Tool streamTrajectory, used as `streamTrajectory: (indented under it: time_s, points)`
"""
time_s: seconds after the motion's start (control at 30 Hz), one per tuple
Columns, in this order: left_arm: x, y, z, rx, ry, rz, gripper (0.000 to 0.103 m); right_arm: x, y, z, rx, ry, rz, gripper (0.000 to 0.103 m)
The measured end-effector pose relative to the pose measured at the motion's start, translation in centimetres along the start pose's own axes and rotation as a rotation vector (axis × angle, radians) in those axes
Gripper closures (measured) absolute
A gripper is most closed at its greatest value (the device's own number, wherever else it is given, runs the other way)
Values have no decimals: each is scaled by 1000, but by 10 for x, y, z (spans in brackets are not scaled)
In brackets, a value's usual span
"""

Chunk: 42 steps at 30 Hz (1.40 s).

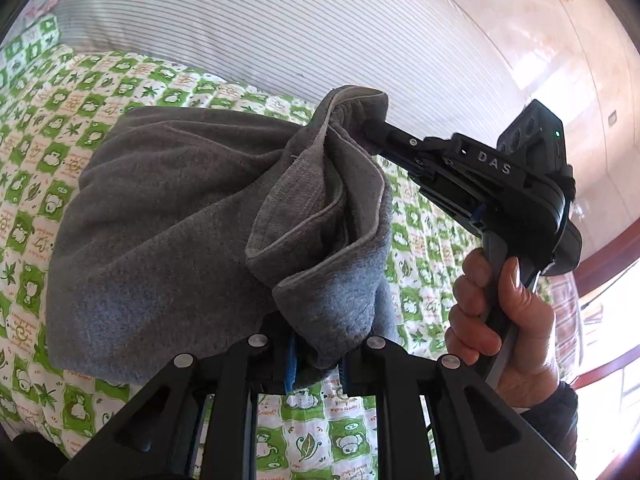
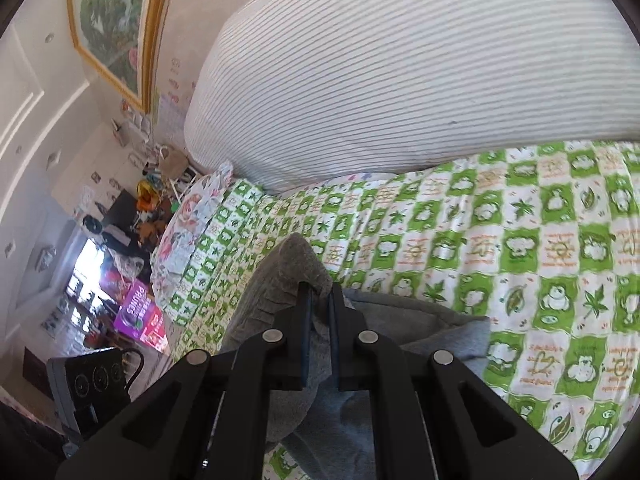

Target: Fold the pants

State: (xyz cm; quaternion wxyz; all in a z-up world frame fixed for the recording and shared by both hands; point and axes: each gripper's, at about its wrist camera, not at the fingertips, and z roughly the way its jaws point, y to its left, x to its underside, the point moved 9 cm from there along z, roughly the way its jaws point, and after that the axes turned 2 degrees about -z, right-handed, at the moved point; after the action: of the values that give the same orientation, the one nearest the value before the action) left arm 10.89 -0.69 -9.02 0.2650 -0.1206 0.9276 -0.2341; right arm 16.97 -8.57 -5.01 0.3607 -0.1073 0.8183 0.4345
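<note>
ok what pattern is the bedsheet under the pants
Green and white checks with leaf and animal prints, on the bedsheet; clearest in the right wrist view.

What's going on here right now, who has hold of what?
A person is folding grey pants over a bed with a green-and-white patterned sheet. Each hand works a handheld gripper. The left gripper is shut on a bunched edge of the fabric, and the right gripper is shut on another edge, with the person's hand around its handle. The gripped end is lifted, while the rest of the pants lies on the sheet. A striped white cushion lies behind them.
</note>
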Motion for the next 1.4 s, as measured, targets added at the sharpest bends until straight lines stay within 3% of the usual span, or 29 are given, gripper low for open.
streamTrajectory:
  time_s: [0.4, 0.63, 0.7, 0.8, 0.83, 0.87, 1.0, 1.1, 1.17, 1.23, 1.4]
  points:
    - [22, -10, 49, -89, 47, 127, 88, 17, -55, -7, 39, -26, 93, 94]
    - [26, -13, 53, -108, 43, 175, 88, 24, -72, -11, 47, -37, 133, 94]
    - [26, -13, 52, -103, 46, 178, 84, 25, -72, -13, 50, -41, 136, 94]
    - [26, -14, 44, -72, 52, 168, 59, 25, -67, -17, 52, -40, 132, 91]
    - [25, -13, 42, -60, 52, 162, 46, 27, -69, -20, 72, -40, 136, 91]
    - [25, -13, 38, -49, 52, 156, 40, 27, -70, -23, 92, -42, 140, 91]
    - [30, -18, 19, 6, 59, 173, 40, 27, -67, -48, 136, -71, 140, 88]
    - [31, -13, 1, 16, 44, 188, 39, 30, -55, -68, 155, -97, 120, 81]
    - [30, -5, -12, 21, 35, 181, 38, 34, -44, -75, 151, -105, 109, 73]
    - [28, 9, -25, 12, 23, 162, 37, 42, -30, -80, 152, -108, 90, 56]
    - [18, 51, -50, -40, -11, 96, 36, 70, 4, -77, 154, -89, 47, 54]
